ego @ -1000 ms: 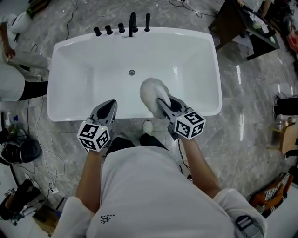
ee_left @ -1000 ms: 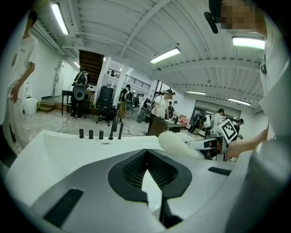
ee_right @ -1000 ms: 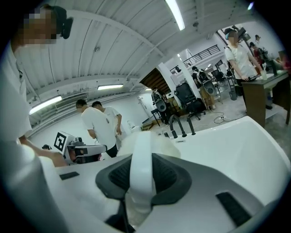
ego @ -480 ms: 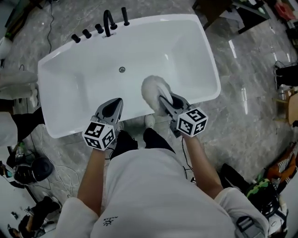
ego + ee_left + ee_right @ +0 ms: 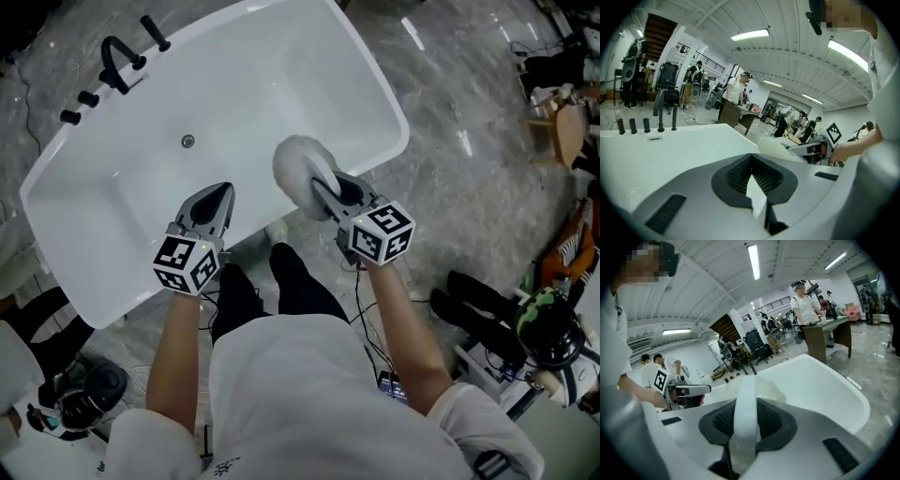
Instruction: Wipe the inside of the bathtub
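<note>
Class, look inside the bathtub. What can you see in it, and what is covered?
Inside the bathtub only its drain shows. The right tongs hold a fluffy pad over its near side, covering the surface beneath. The left tongs cover a little more.

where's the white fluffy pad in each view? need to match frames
Head view: white pad at centre, clamped by the right gripper.
Left gripper view: right of centre, just left of the right gripper.
Right gripper view: lower centre, gripped between the jaws.
Shared landmark: black faucet, upper left in the head view, far left in the left gripper view, centre in the right gripper view.
</note>
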Demonstrator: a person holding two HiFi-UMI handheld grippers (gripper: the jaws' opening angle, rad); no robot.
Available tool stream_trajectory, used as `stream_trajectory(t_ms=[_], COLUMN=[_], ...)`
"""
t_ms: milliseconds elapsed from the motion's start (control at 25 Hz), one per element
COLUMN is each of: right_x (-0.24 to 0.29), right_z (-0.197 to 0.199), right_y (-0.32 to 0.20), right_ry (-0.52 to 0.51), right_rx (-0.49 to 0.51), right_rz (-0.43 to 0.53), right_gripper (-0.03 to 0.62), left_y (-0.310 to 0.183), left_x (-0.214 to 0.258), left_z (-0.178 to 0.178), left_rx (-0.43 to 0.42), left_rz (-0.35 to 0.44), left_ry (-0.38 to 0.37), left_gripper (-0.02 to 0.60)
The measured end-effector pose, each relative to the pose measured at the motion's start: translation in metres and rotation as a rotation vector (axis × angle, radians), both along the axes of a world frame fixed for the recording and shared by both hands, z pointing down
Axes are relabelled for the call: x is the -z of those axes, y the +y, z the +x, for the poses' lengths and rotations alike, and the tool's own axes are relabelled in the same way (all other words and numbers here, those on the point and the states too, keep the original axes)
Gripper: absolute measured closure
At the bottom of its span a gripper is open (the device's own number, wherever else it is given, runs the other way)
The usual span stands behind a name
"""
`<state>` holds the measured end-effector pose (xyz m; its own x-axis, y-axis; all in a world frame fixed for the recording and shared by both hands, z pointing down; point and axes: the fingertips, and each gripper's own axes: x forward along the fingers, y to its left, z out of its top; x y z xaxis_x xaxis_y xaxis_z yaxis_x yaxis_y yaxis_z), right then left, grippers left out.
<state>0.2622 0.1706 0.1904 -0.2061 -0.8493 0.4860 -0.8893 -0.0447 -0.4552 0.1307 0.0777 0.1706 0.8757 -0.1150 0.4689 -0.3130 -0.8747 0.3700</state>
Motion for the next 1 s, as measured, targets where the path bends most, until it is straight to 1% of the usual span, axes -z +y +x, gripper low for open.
stream_trajectory(t_ms=[160, 280, 480, 680, 800, 1000], right_x=[-0.021, -0.04, -0.072, -0.101, -0.123, -0.16], right_z=[0.04, 0.063, 0.094, 0.128, 0.15, 0.196], right_y=[0.015, 0.018, 0.021, 0.03, 0.038, 0.047], right_ry=[0.01, 0.033, 0.076, 0.106, 0.145, 0.205], right_rx=[-0.041, -0.044, -0.04, -0.063, -0.059, -0.026], right_rz=[-0.037, -0.065, -0.107, -0.138, -0.191, -0.282], right_gripper=[0.499, 0.499, 0.497, 0.498, 0.497, 0.498], left_y=[0.012, 0.019, 0.026, 0.033, 0.041, 0.055], left_x=[-0.018, -0.036, -0.068, -0.099, -0.119, -0.15], left_z=[0.049, 0.075, 0.109, 0.152, 0.18, 0.222], left_rx=[-0.062, -0.09, -0.107, -0.111, -0.126, -0.155], left_rz=[-0.014, -0.029, -0.053, -0.098, -0.112, -0.119], left_ry=[-0.001, -0.011, -0.028, -0.015, -0.009, -0.023], left_gripper=[0.577, 0.577, 0.577, 0.577, 0.577, 0.577])
